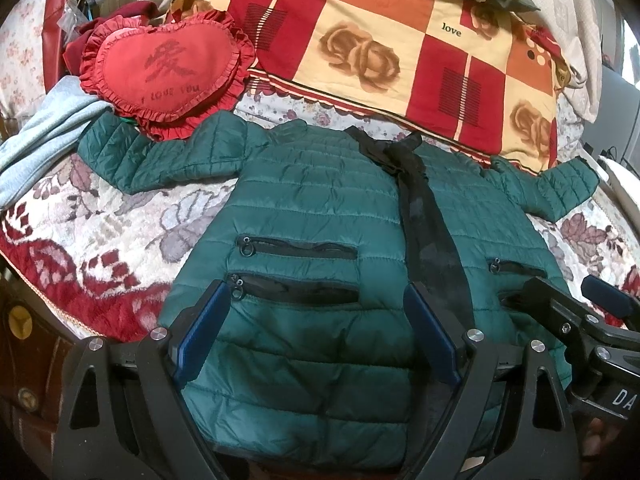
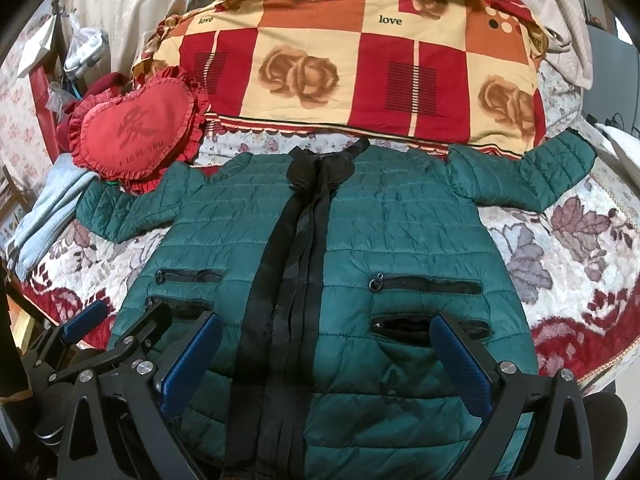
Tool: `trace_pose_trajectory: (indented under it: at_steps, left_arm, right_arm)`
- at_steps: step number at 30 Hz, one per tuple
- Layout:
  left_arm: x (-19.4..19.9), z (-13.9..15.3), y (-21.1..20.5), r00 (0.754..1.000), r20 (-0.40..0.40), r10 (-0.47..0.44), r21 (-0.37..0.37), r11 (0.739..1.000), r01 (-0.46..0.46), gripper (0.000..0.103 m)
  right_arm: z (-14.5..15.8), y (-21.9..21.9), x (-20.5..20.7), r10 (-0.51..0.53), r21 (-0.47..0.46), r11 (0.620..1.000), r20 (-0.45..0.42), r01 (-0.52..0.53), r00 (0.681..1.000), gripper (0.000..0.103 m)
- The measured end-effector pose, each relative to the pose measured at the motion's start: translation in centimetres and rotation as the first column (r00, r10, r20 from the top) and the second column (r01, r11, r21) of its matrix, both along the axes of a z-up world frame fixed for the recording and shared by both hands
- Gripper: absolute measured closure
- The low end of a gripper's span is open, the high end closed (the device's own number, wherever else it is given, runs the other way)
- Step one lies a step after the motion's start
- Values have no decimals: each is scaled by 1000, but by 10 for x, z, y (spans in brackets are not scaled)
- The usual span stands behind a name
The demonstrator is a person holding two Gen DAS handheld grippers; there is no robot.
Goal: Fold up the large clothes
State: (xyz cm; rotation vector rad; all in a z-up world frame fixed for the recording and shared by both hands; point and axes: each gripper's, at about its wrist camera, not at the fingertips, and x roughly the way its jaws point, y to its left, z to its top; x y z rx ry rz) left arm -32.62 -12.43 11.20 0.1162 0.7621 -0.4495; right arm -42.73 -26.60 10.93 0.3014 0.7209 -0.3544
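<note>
A dark green quilted jacket [image 1: 316,208] lies flat, front up, on the bed, sleeves spread to both sides, a black zipper strip down its middle. It also shows in the right wrist view [image 2: 400,232]. My left gripper [image 1: 316,320] is open and empty, hovering over the jacket's lower left half near its pockets. My right gripper [image 2: 328,344] is open and empty over the lower hem, its jaws either side of the zipper strip. The right gripper also shows at the right edge of the left wrist view [image 1: 568,300], and the left gripper at the lower left of the right wrist view [image 2: 120,324].
A red heart-shaped pillow [image 1: 168,76] rests on the jacket's left sleeve end. A folded chequered rose quilt [image 1: 400,48] lies behind the collar. A light blue garment [image 1: 40,148] lies at the left. The floral bedspread [image 2: 560,240] surrounds the jacket.
</note>
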Motion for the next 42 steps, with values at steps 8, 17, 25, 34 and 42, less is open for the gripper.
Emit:
trace_pose_trajectory:
  at_steps: [8, 17, 25, 34, 42]
  left_arm:
    - [0, -2, 1, 1000, -6, 4, -2, 1000, -4, 14]
    - [0, -4, 3, 1000, -9, 3, -2, 1000, -3, 14]
    - [17, -2, 5, 1000, -12, 14, -4, 1000, -14, 14]
    - [42, 3, 5, 999, -2, 45, 8, 999, -45, 14]
    - [66, 4, 10, 997, 1, 81, 26, 996, -81, 14]
  right_arm:
    - [-2, -3, 1, -6, 9, 1000, -6, 6, 1000, 0]
    - [-3, -7, 3, -7, 11, 1000, -9, 7, 1000, 0]
    - [2, -16, 14, -13, 7, 1000, -13, 13, 1000, 0]
    - [4, -22, 36, 3, 13, 1000, -18, -3, 1000, 0]
    - [5, -27, 58, 22, 41, 999, -16, -22, 1000, 0]
